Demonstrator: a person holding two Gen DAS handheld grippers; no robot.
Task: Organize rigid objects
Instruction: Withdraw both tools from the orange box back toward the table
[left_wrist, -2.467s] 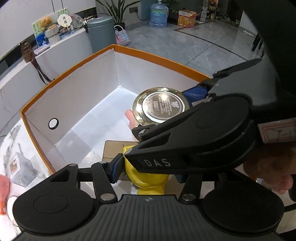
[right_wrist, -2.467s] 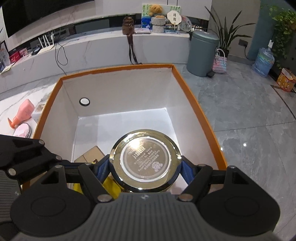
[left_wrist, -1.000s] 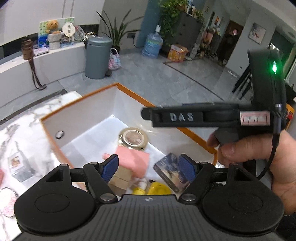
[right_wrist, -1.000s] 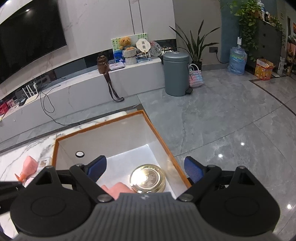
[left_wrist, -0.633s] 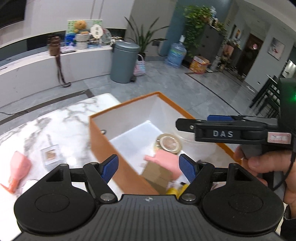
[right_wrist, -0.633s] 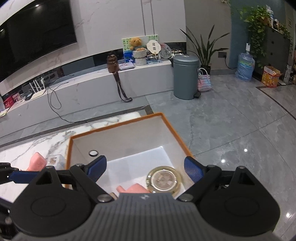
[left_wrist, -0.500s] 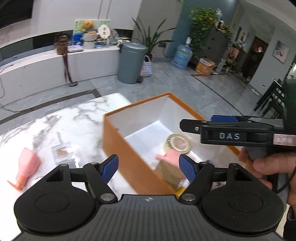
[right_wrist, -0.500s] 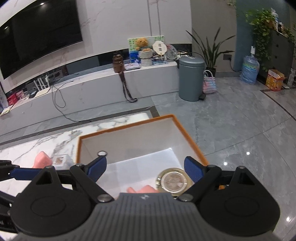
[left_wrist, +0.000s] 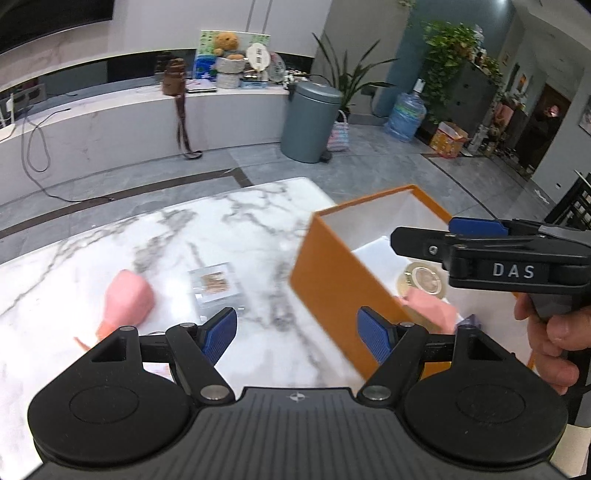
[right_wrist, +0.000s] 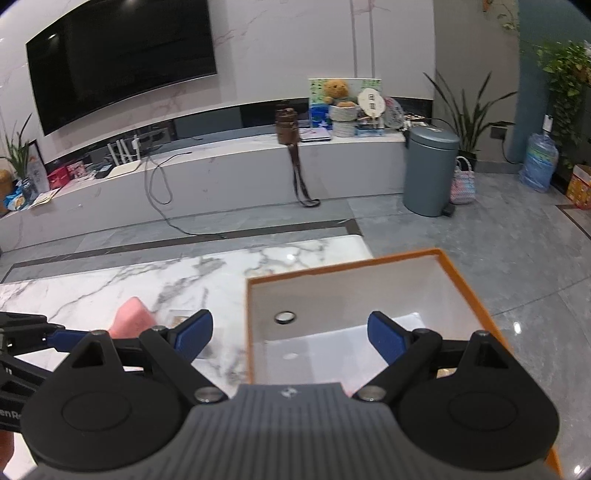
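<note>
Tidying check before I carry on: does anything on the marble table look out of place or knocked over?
The pink bottle lies on its side on the table, and a small clear box sits beside it, both outside the orange box.

Indoor light, moderate, cool and even. Ceiling spots mirrored as small bright dots on the television (right_wrist: 122, 62) top edge and on the glossy floor (right_wrist: 517, 326) at right. White box interior (right_wrist: 354, 325) brightest area, near clipped on its bottom. Soft glare patch on the marble tabletop (left_wrist: 236, 236) towards its far edge. Motion blur in the left wrist view: pink bottle (left_wrist: 125, 301), clear case (left_wrist: 216, 286) and orange box wall (left_wrist: 332, 295) all smeared. Right wrist view sharper, near tabletop slightly soft. Strong fisheye bending at all edges; dark vignette in corners. Shadows faint, diffuse.
</note>
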